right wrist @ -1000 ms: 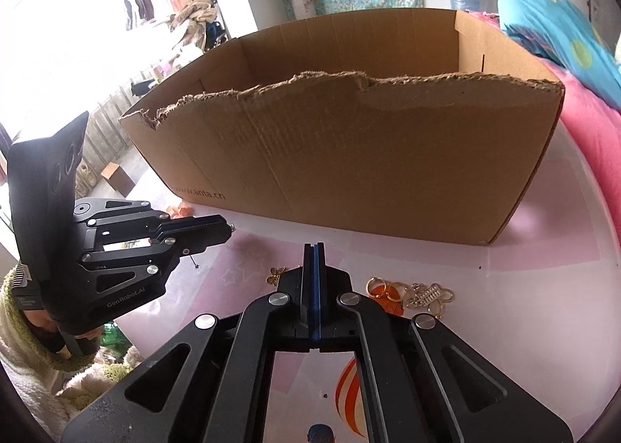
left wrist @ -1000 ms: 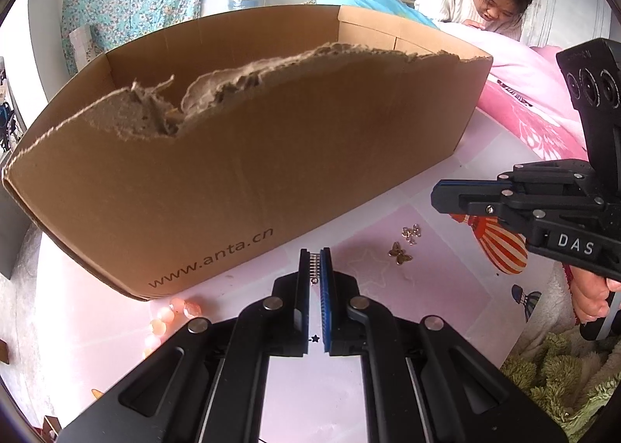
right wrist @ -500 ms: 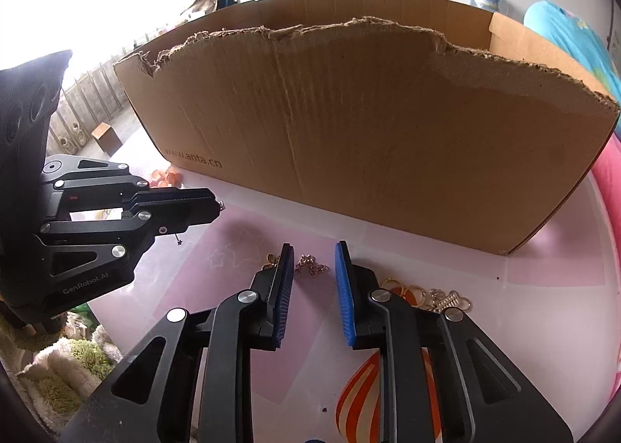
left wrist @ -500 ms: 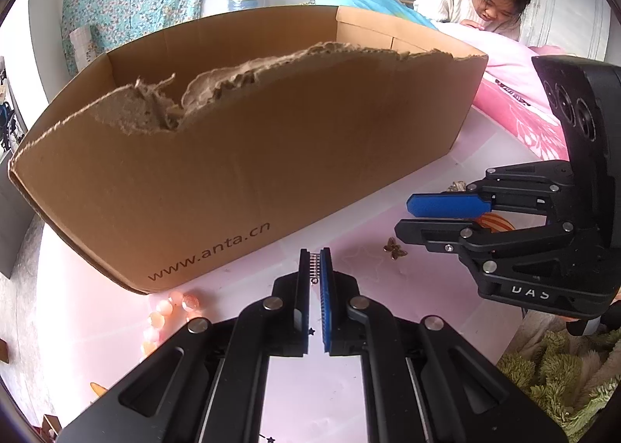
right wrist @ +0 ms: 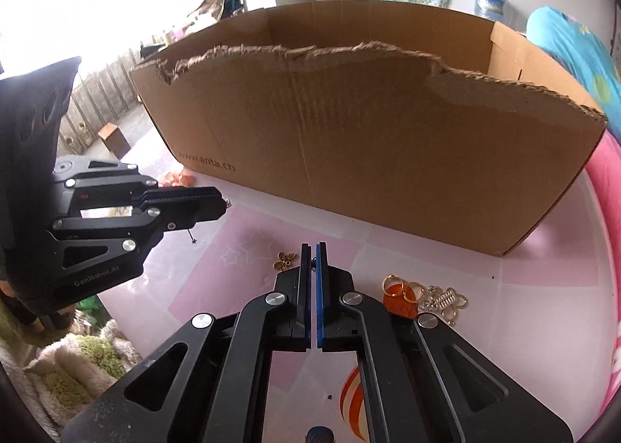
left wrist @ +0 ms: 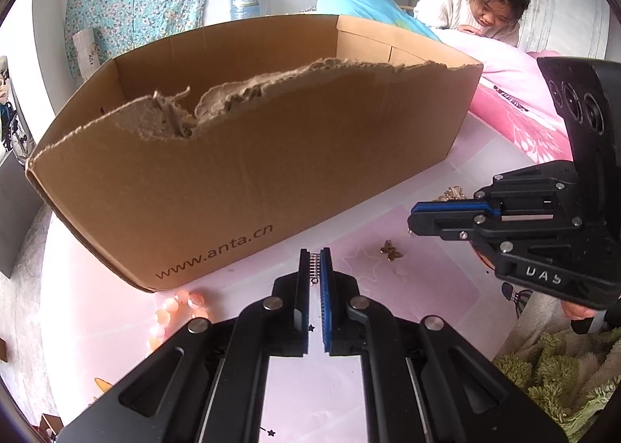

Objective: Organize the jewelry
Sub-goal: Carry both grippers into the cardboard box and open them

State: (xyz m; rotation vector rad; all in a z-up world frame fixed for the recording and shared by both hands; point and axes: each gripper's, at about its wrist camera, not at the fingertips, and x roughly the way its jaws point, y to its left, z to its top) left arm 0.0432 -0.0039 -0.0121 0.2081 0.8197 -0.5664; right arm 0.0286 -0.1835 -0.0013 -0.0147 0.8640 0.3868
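My left gripper (left wrist: 315,267) is shut on a short silver chain (left wrist: 314,268), and a thin strand with a dark star (right wrist: 192,239) hangs below it. It also shows at the left of the right wrist view as the left gripper (right wrist: 223,204). My right gripper (right wrist: 313,252) is shut just right of a gold butterfly charm (right wrist: 285,260). A sliver of a small gold charm (right wrist: 313,261) shows between its pads. From the left wrist view the right gripper (left wrist: 412,218) hovers low over the pink table, right of the butterfly charm (left wrist: 391,250). The open cardboard box (left wrist: 233,179) stands behind both.
Gold rings (right wrist: 399,288) and silver links (right wrist: 442,299) lie right of my right gripper. Orange beads (left wrist: 174,311) lie by the box's near corner. A person (left wrist: 485,4) leans on pink bedding behind the box. A green shaggy rug (left wrist: 562,373) lies off the table edge (left wrist: 500,330).
The right gripper opened over a small gold charm beside the butterfly, then shut on it. The left gripper kept still with its chain.
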